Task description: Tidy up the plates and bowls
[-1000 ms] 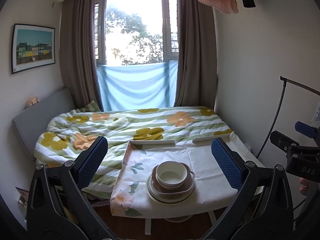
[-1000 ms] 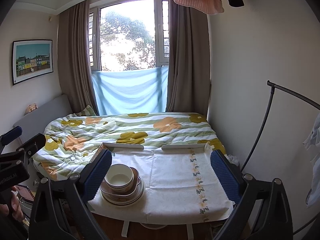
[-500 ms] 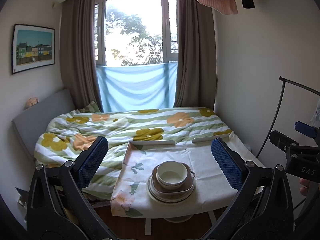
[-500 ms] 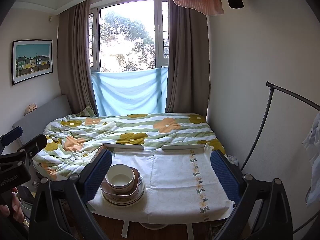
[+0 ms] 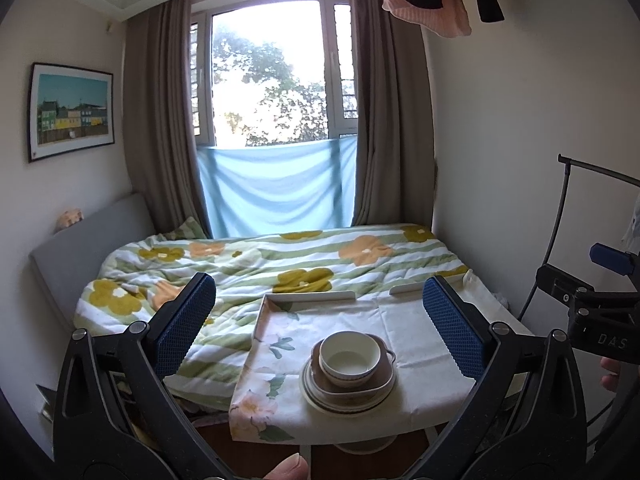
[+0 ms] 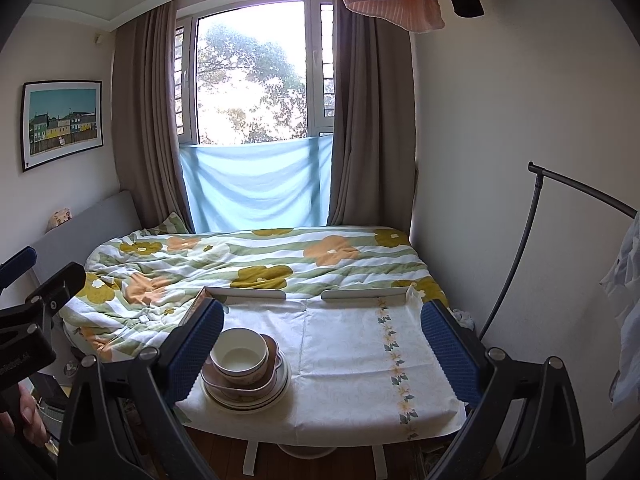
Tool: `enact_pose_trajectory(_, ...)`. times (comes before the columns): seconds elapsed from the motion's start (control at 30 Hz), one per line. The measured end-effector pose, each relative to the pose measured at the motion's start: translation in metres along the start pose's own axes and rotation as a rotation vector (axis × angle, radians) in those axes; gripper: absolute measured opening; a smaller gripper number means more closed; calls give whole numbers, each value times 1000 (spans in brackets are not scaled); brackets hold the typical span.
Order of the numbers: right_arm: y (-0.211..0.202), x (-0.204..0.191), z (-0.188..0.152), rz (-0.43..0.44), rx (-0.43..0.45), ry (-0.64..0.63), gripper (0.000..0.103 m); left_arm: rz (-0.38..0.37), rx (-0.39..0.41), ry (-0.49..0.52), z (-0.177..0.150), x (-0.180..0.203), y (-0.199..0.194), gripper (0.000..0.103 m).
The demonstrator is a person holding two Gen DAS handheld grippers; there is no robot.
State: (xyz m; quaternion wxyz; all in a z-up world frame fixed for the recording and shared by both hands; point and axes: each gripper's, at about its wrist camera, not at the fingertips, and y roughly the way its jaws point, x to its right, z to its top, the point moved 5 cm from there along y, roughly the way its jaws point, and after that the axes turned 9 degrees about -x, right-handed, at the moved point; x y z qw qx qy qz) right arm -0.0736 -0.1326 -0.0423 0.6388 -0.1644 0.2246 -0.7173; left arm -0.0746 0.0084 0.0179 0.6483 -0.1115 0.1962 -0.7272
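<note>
Blue-padded and spread wide, the left claw (image 5: 319, 312) hangs empty above the cloth-covered desk (image 5: 416, 320). A cream ceramic bowl (image 6: 239, 355) tops the stacked plates (image 6: 248, 394) at the desk's near-left corner. The right claw (image 6: 322, 346) is equally spread, holding nothing.

bowl (image 5: 350, 356): cream white inside and out, thin dark line at the rim.
dish under bowl (image 5: 376, 380): dusty brown-pink.
plates (image 5: 320, 394): cream, brown banding at the edge.
tablecloth (image 5: 412, 320): off-white; pink flowers with green leaves at 9 o'clock of the stack; a strip of small orange flowers and dark leaves at 3 o'clock in the right wrist view.
duvet (image 5: 256, 260): white and pale green stripes, mustard and orange flowers.
window cloth (image 5: 276, 188): light blue.
curtains (image 5: 160, 120): grey-brown.
left gripper (image 5: 320, 320): black frame, blue dimpled pads.
right gripper (image 6: 324, 340): black frame, blue dimpled pads.
</note>
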Motion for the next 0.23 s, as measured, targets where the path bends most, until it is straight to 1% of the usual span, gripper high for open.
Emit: enact_pose_trajectory(0.23,1,9,-2,-10,-13,6,98,-15,4,-3,-5,0,3,103)
